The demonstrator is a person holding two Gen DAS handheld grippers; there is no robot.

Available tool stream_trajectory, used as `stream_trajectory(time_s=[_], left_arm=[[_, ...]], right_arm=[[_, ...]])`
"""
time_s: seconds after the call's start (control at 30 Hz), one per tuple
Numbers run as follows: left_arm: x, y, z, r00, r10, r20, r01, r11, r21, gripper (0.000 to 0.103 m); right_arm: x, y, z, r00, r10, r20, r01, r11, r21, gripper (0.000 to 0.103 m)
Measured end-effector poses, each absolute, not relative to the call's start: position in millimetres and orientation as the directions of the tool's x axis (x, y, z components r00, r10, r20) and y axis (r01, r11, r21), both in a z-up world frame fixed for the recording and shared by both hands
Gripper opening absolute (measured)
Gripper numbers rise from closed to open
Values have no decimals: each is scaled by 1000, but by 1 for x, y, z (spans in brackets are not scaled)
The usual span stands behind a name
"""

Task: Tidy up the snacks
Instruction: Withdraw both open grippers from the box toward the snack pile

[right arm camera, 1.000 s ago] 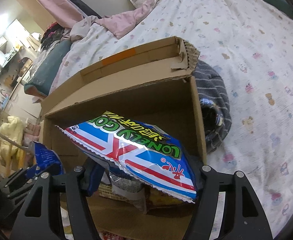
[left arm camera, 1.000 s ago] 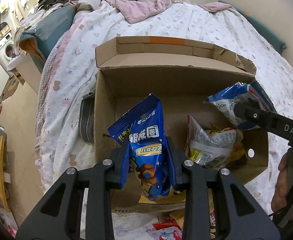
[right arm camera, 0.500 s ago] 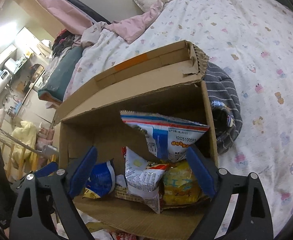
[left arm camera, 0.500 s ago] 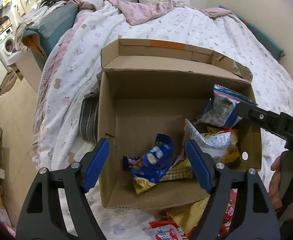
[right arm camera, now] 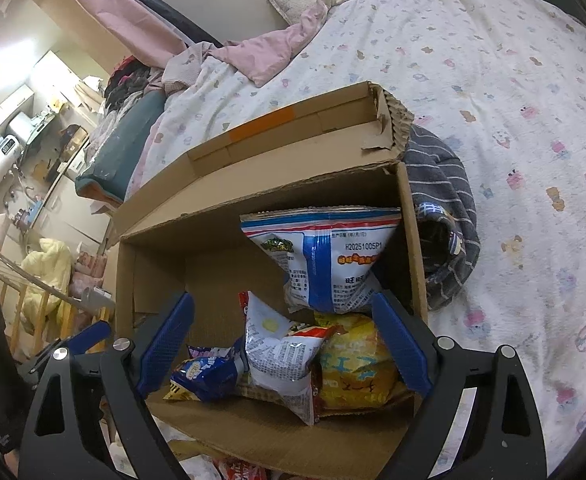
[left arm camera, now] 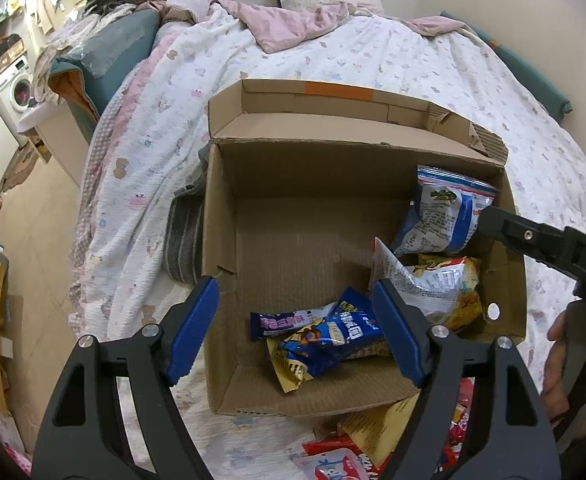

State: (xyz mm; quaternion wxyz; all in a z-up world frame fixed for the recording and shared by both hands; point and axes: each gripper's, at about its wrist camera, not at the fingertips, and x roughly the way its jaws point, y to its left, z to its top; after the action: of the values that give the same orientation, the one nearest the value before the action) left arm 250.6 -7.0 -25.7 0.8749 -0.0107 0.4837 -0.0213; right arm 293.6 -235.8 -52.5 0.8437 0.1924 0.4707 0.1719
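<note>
An open cardboard box (left arm camera: 293,148) stands on the bed; it also shows in the right wrist view (right arm camera: 261,184). Inside lie a blue cookie bag (left arm camera: 329,342), a small purple packet (left arm camera: 279,322), a white crinkled bag (left arm camera: 421,280), a yellow bag (right arm camera: 353,364) and a blue-and-white chip bag (left arm camera: 441,216) leaning in the right corner (right arm camera: 325,260). My left gripper (left arm camera: 295,336) is open and empty above the box's near edge. My right gripper (right arm camera: 283,348) is open and empty above the box's right part; one of its fingers shows in the left wrist view (left arm camera: 533,240).
More snack packs (left arm camera: 357,452) lie on the bed in front of the box. A grey striped garment (right arm camera: 441,208) lies against the box's right side, and shows at its left in the left wrist view (left arm camera: 183,236). The bed edge and floor (left arm camera: 41,216) are to the left.
Both grippers opened and let go of their bags. The blue cookie bag dropped onto the box floor and the chip bag settled in the right corner. Both grippers have pulled back.
</note>
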Motion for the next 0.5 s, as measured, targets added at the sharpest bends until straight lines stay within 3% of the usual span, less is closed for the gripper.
stream_trajectory(time_s=[0.5], left_arm=[[221, 1, -9, 551, -56, -832, -20, 997, -80, 76]], right_arm=[[257, -261, -41, 521, 463, -717, -58, 857, 512, 93]])
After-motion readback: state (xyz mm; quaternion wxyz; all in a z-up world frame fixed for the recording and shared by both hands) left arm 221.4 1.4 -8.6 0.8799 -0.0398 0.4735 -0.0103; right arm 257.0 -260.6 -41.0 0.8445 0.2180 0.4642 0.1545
